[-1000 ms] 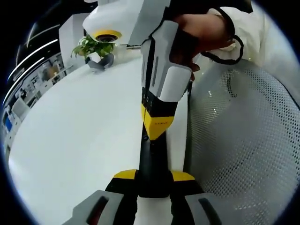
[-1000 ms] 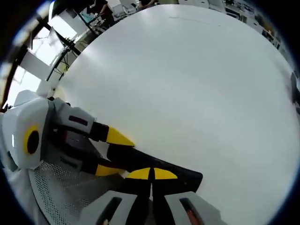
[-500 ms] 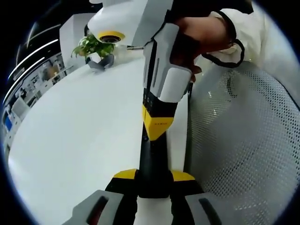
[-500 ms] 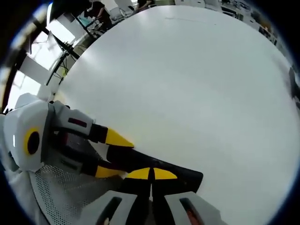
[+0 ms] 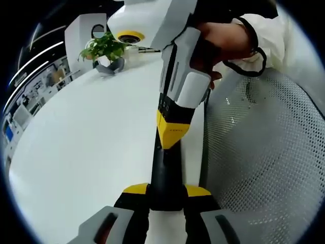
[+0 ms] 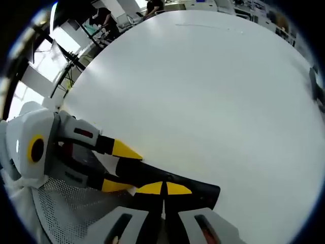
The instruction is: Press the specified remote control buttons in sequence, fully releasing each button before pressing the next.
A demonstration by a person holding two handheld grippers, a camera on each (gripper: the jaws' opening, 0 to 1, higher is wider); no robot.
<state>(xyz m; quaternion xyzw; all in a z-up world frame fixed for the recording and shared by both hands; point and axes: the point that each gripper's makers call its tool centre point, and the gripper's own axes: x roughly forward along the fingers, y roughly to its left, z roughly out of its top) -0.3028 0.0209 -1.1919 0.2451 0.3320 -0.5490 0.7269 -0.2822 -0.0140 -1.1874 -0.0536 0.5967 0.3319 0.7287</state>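
Observation:
A black remote [image 5: 166, 173] lies lengthwise between my left gripper's [image 5: 166, 191] yellow-tipped jaws, which are shut on its near end above the white table [image 5: 86, 142]. My right gripper [image 5: 171, 138] comes down from the top with its yellow tips shut together, resting on the remote's upper face. Whether it pushes a button I cannot tell. In the right gripper view the shut right gripper [image 6: 163, 189] sits on the remote [image 6: 203, 190], and the left gripper [image 6: 122, 166] clamps the remote's far end from the left.
A potted green plant [image 5: 105, 51] stands at the table's far edge. A white mesh chair [image 5: 264, 152] fills the right side. A person's hand [image 5: 223, 35] in a pale sleeve holds the right gripper. The table top [image 6: 203, 91] stretches wide and bare.
The right gripper's body has shifted slightly up and right in the left gripper view, while its tip stays on the remote. The left gripper keeps its hold.

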